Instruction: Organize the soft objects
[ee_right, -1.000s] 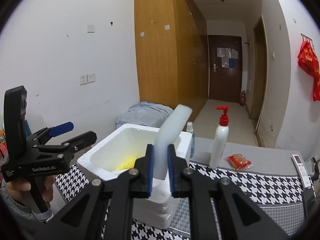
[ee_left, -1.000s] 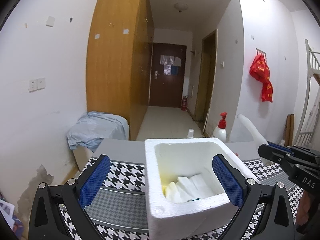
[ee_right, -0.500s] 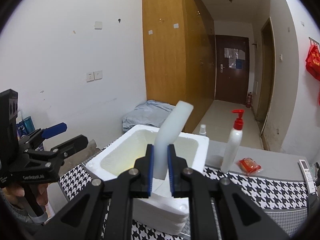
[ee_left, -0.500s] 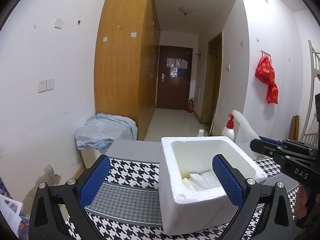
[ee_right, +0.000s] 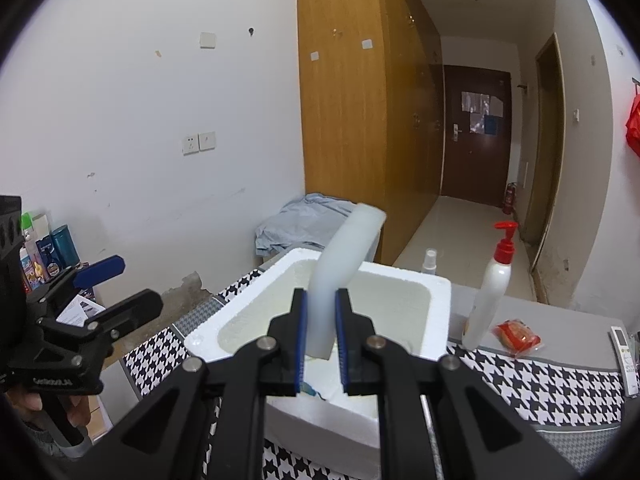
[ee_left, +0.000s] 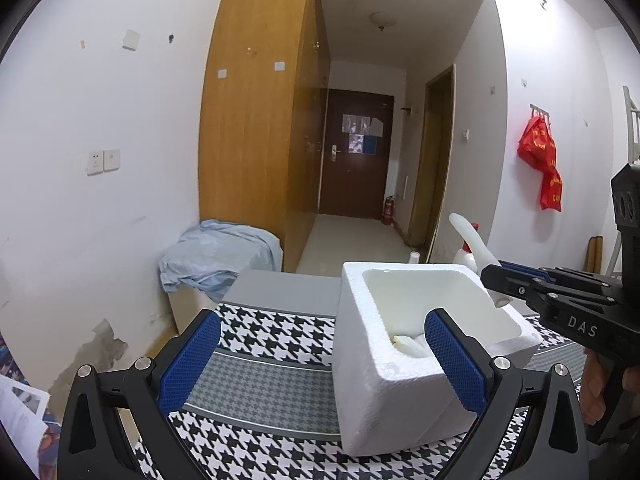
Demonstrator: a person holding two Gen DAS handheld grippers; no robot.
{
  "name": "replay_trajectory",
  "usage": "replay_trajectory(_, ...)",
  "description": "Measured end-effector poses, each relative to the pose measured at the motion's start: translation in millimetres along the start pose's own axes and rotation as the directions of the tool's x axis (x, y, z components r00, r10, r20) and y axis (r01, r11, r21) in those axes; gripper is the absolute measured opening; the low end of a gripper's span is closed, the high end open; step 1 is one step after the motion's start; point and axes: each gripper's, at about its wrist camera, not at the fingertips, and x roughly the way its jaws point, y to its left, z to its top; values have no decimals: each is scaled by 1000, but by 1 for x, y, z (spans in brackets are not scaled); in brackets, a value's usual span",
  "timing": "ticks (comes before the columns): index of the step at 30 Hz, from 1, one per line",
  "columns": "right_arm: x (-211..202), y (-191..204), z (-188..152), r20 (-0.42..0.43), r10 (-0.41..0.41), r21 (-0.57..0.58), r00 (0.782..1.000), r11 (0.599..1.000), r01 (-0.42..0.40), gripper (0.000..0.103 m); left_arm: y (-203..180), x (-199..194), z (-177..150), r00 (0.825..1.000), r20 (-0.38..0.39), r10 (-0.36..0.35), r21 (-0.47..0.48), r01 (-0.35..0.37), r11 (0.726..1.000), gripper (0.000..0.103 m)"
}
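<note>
Both grippers have drifted sideways past the foam box (ee_right: 404, 300). Right gripper (ee_right: 321, 340) clamps a white foam strip (ee_right: 340, 264) above the box; the left gripper (ee_left: 320, 360) gapes empty. Lower the strip inside the box's walls before releasing.

Foam box (ee_left: 384, 392) contents mostly hidden.

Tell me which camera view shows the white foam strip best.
The right wrist view: the white foam strip fills the centre, pinched between the right gripper fingers above the foam box. The left wrist view shows the strip only small, side-on, near the right edge.
</note>
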Motion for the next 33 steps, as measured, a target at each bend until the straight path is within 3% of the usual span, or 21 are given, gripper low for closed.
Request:
replay_trajectory(6, 8, 3, 1, -17, -1, -3, 1000, 1000, 1, 17, 3, 0, -2, 1000, 0, 1, -9, -1, 1000, 102)
replay_trajectory(8, 10, 2, 1, -16, -6, 0, 1000, 1000, 6, 21, 5, 0, -2, 1000, -2, 3, -10, -3, 1000, 102)
replay_trajectory(10, 14, 0, 2, -27, -13, -1, 1000, 1000, 13, 30, 3, -1, -2, 1000, 1, 4, -9, -4, 1000, 102)
replay_trajectory(12, 17, -1, 1, -34, -20, -4, 999, 1000, 20, 53, 2, -2, -2, 1000, 4, 1, -8, -1, 1000, 102)
replay_trajectory(15, 15, -4, 0, -21, -28, 17, 999, 999, 28, 75, 1, -3, -1, 1000, 9, -2, -8, 2, 1000, 102)
replay_trajectory(19, 10, -6, 0, -16, -24, 26, 1000, 999, 25, 76, 0, -3, -2, 1000, 6, 2, -5, -2, 1000, 102)
replay_trajectory(20, 10, -7, 0, -16, -24, 28, 1000, 999, 24, 81, 0, -3, -1, 1000, 7, 1, -8, -1, 1000, 102)
replay_trajectory(21, 9, -7, 0, -19, -27, 27, 999, 999, 27, 94, -1, -3, -1, 1000, 5, -1, -8, 1, 1000, 102)
replay_trajectory(23, 6, -8, -1, -6, -29, 29, 1000, 999, 30, 103, -2, -2, -2, 1000, 2, 0, -7, 0, 1000, 102)
replay_trajectory(33, -23, -21, -5, 35, -72, 62, 997, 996, 70, 103, -21, -10, 1, 1000, 2, -30, 7, 30, 1000, 102)
